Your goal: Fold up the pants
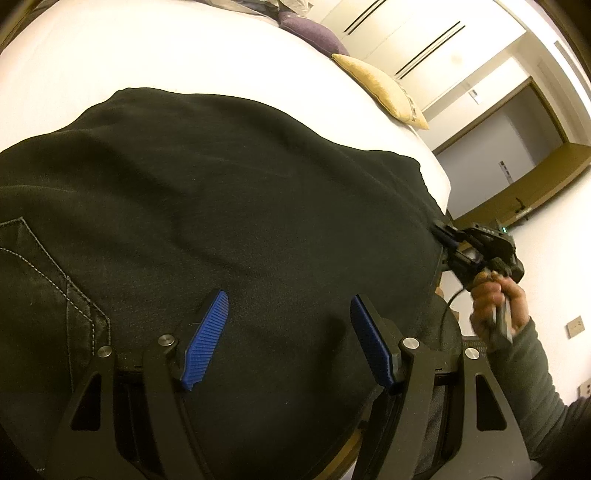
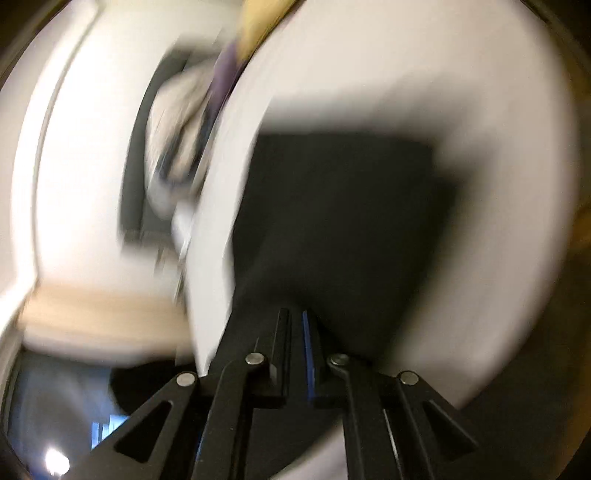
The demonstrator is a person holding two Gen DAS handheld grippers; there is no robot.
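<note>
Black pants (image 1: 229, 206) lie spread on a white bed (image 1: 147, 51), with a stitched pocket (image 1: 55, 291) at the left. My left gripper (image 1: 288, 317) is open just above the cloth, its blue pads (image 1: 207, 339) wide apart and empty. My right gripper (image 1: 448, 236), held in a hand, is shut on the pants' edge at the bed's right side. In the blurred right wrist view the right gripper (image 2: 295, 325) is shut on the black pants (image 2: 343, 221), which stretch away over the bed (image 2: 443, 92).
A yellow cushion (image 1: 380, 88) and a purple cushion (image 1: 314, 33) lie at the far edge of the bed. Beyond it are white wall panels and a doorway (image 1: 509, 144). The bed's right edge (image 1: 439, 173) drops off near the right gripper.
</note>
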